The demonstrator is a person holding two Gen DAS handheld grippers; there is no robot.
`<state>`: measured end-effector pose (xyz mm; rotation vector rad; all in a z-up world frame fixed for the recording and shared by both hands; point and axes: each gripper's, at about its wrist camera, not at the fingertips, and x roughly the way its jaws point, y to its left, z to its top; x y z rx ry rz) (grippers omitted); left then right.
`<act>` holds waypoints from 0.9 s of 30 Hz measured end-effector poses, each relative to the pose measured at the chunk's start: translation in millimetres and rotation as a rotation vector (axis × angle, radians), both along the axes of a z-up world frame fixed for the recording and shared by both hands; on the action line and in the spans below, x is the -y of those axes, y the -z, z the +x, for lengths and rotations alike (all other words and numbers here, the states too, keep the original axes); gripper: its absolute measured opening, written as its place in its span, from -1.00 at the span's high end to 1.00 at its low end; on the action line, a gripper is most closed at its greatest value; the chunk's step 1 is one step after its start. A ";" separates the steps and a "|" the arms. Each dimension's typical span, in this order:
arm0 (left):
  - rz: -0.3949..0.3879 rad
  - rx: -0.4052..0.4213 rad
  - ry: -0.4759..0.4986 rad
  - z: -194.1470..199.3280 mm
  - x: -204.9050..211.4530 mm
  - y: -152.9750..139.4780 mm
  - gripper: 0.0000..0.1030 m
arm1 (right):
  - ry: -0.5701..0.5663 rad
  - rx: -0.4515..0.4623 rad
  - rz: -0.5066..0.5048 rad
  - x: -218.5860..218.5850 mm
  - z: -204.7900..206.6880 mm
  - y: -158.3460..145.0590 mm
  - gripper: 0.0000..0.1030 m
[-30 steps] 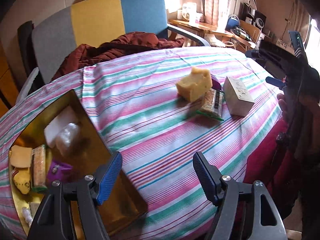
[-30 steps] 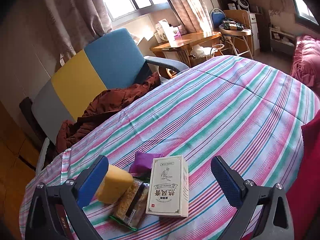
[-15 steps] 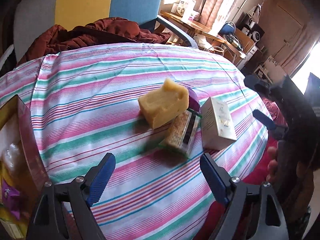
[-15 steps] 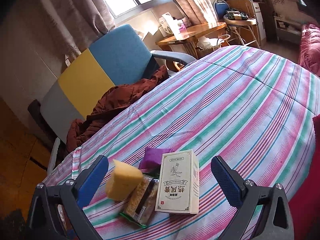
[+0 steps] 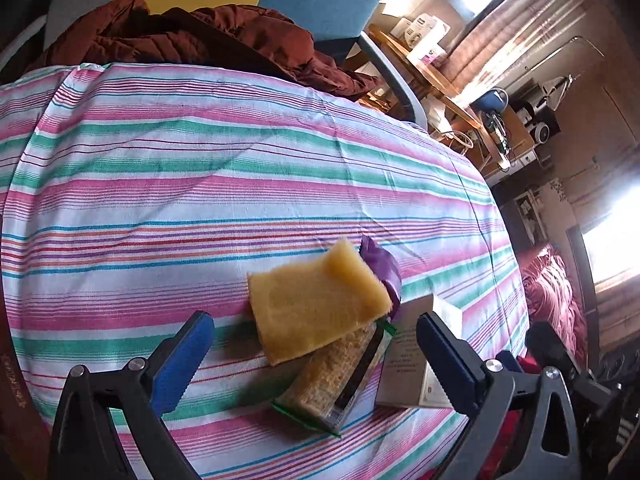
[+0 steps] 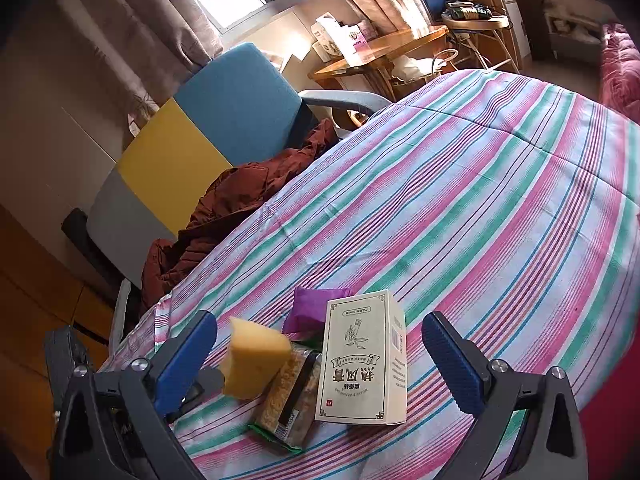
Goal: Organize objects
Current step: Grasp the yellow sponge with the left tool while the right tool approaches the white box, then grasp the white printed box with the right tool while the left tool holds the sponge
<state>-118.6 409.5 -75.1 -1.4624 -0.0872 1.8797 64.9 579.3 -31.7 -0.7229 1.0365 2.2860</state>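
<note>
One yellow sponge [image 5: 316, 304], one cracker packet [image 5: 332, 380], one purple pouch [image 6: 316, 308], one white box [image 6: 364, 360], left hand-held gripper [image 5: 316, 360] opening, right hand-held gripper [image 6: 320, 364] spread

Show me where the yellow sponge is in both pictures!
Left wrist view: the yellow sponge is low and just right of centre, lying partly on the cracker packet, between the open tool's fingers.
Right wrist view: it is at the lower left, standing up next to the left finger.
Shared landmark: the white box, right of the packet in both views.
</note>
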 end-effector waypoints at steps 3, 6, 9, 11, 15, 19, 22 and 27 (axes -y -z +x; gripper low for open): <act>-0.011 0.031 -0.020 -7.8 -11.5 6.8 -1.00 | -0.005 0.002 -0.005 0.0 -0.7 0.9 -0.99; -0.032 0.073 -0.030 -12.3 -20.6 20.1 -1.00 | -0.009 0.005 -0.007 -0.3 -2.1 1.4 -0.99; -0.102 0.115 -0.007 -13.8 -26.1 41.1 -0.87 | -0.011 0.015 -0.006 -0.3 -3.0 2.0 -0.99; -0.075 0.095 0.003 -10.8 -19.9 41.8 -0.75 | -0.007 0.018 -0.004 -0.2 -3.0 2.0 -0.99; -0.075 0.046 0.029 -3.0 -5.9 31.0 -0.48 | 0.003 0.026 -0.006 -1.0 -2.9 2.7 -0.99; -0.071 0.001 0.018 4.2 26.4 21.8 -0.47 | 0.009 0.054 -0.002 -0.6 -4.7 4.1 -0.99; -0.094 -0.059 0.022 11.6 48.8 13.7 -0.47 | 0.006 0.088 0.004 0.5 -8.5 6.1 -0.99; -0.207 -0.282 0.112 49.2 76.1 1.6 -0.47 | -0.009 0.152 0.038 5.7 -16.1 7.9 -0.99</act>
